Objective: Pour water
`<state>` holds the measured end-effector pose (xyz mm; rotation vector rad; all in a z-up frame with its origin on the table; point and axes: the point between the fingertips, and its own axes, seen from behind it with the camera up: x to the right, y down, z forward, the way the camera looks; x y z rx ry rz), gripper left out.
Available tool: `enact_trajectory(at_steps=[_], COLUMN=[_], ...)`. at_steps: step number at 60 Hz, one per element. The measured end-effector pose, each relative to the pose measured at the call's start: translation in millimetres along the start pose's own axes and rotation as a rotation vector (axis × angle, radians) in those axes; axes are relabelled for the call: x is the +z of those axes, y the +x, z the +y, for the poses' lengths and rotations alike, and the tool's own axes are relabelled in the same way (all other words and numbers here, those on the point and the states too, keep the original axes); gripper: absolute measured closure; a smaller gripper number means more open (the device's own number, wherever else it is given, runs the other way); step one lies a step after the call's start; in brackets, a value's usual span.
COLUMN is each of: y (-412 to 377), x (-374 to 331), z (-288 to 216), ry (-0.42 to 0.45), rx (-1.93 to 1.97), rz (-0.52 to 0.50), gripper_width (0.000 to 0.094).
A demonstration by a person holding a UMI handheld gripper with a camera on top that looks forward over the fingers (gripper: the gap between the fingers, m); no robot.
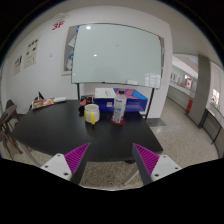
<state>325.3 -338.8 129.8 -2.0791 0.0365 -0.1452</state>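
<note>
With the jaws [112, 163] standing wide apart and empty, the small yellow cup [92, 114] and clear plastic bottle [119, 107] sit well beyond them on the dark round counter [60, 135], so a hasty, misaligned approach could topple either.

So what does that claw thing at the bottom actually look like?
The claw has two fingers. Each finger has a light grey, nearly white body that tapers to a point, with a magenta pad on its inner face. The pads look ridged or striped. The fingers are open, with nothing between them. No cables, markings or sleeve are visible here, and the hand holding it is out of view.
</note>
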Motion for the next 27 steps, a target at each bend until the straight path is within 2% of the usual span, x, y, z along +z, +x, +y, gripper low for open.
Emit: enact_trajectory(at_steps=[10, 27], y=[-0.7, 9.6], x=[-38.0, -53.2], z=[7.3, 0.1], ry=[0.015, 0.043], rx=[-0.002, -0.033], rz=[-0.007, 0.018], gripper_width=[0.0095, 0.0092])
